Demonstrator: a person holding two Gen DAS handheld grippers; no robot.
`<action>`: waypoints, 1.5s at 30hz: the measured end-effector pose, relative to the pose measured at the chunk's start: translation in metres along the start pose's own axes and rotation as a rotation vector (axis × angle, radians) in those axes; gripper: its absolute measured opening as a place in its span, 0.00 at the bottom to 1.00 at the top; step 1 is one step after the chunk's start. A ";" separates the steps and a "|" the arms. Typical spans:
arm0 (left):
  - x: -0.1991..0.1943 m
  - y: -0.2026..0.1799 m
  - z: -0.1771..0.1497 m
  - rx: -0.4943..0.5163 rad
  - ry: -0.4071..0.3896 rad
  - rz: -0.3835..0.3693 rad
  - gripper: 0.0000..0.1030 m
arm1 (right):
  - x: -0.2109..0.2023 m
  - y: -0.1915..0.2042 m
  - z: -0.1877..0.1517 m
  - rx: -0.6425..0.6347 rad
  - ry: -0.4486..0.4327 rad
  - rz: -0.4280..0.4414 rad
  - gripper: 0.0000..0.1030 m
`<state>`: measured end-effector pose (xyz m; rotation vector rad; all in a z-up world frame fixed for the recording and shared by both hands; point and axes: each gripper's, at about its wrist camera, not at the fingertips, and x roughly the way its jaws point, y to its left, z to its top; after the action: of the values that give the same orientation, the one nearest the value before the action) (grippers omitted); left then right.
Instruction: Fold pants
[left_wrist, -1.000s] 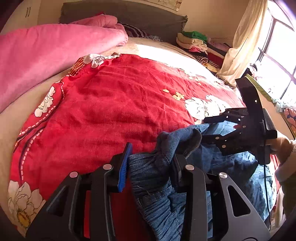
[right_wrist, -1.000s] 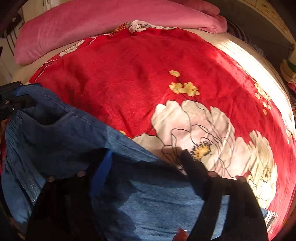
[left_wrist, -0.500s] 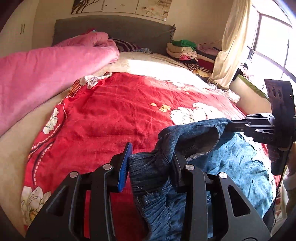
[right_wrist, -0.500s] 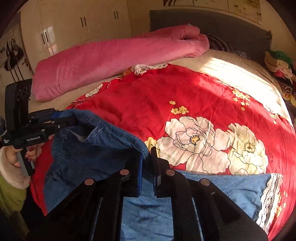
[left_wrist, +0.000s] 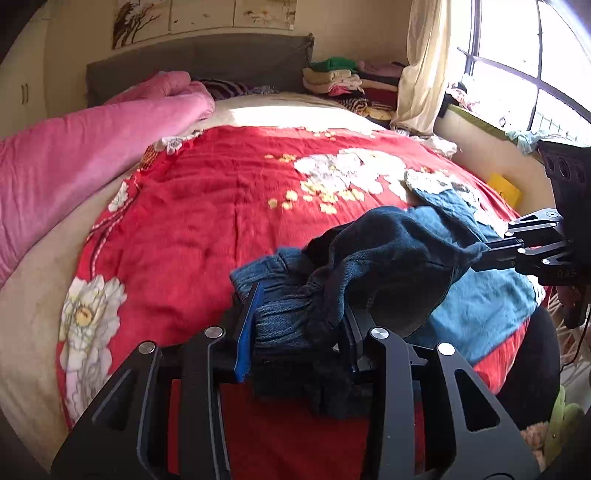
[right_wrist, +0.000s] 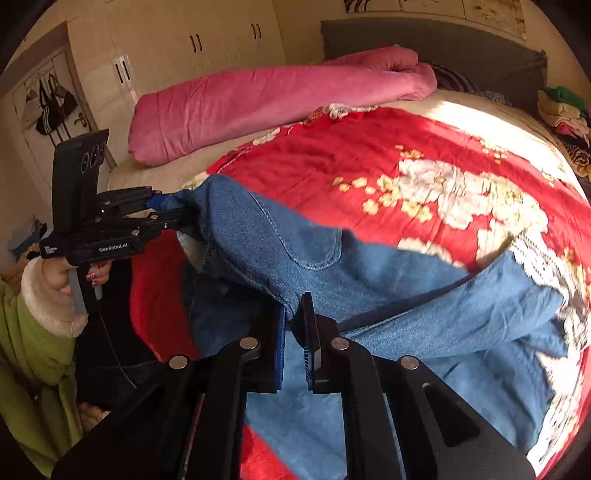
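Pants (right_wrist: 280, 251) of blue denim hang stretched between the two grippers above a bed (left_wrist: 44, 295), the waistband end lifted clear while the legs trail down to the right in the right wrist view and lie on the cover. That cover is a red blanket (left_wrist: 207, 221) printed with large white flowers, spread across most of the mattress. Along its far left edge lies a long rolled pink quilt (right_wrist: 266, 99), reaching toward the grey headboard (left_wrist: 199, 55). A pile of folded clothes (left_wrist: 343, 81) sits beside the headboard, next to a cream curtain (left_wrist: 424, 62) and a bright window (left_wrist: 517, 62). Pale wardrobe doors (right_wrist: 184, 48) stand behind the quilt in the right wrist view.

The left gripper (left_wrist: 299, 321) has its fingers part-way closed, pinching a thick bunched wad of the gathered waistband. It appears from the side in the right wrist view (right_wrist: 173, 210), held by a hand (right_wrist: 62, 273) in a green sleeve with a pale fleecy cuff. The right gripper (right_wrist: 293, 314) has its fingers pressed nearly together on a thin fold of the denim at the other side of the waist; from the left wrist view (left_wrist: 480, 251) its tips clamp the fabric's edge, pulling it taut.
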<state>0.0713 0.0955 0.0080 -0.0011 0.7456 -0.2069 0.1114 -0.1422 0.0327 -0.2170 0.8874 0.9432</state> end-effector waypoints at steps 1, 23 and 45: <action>0.001 0.001 -0.006 -0.010 0.020 0.003 0.28 | 0.004 0.006 -0.008 0.010 0.016 0.007 0.07; -0.073 -0.002 -0.030 -0.133 -0.005 -0.004 0.56 | 0.034 0.037 -0.069 0.110 0.053 0.016 0.11; 0.030 -0.039 -0.059 -0.113 0.200 -0.111 0.33 | 0.044 0.015 -0.063 0.231 0.069 -0.080 0.46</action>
<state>0.0457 0.0556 -0.0531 -0.1310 0.9566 -0.2735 0.0761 -0.1393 -0.0373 -0.0863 1.0357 0.7552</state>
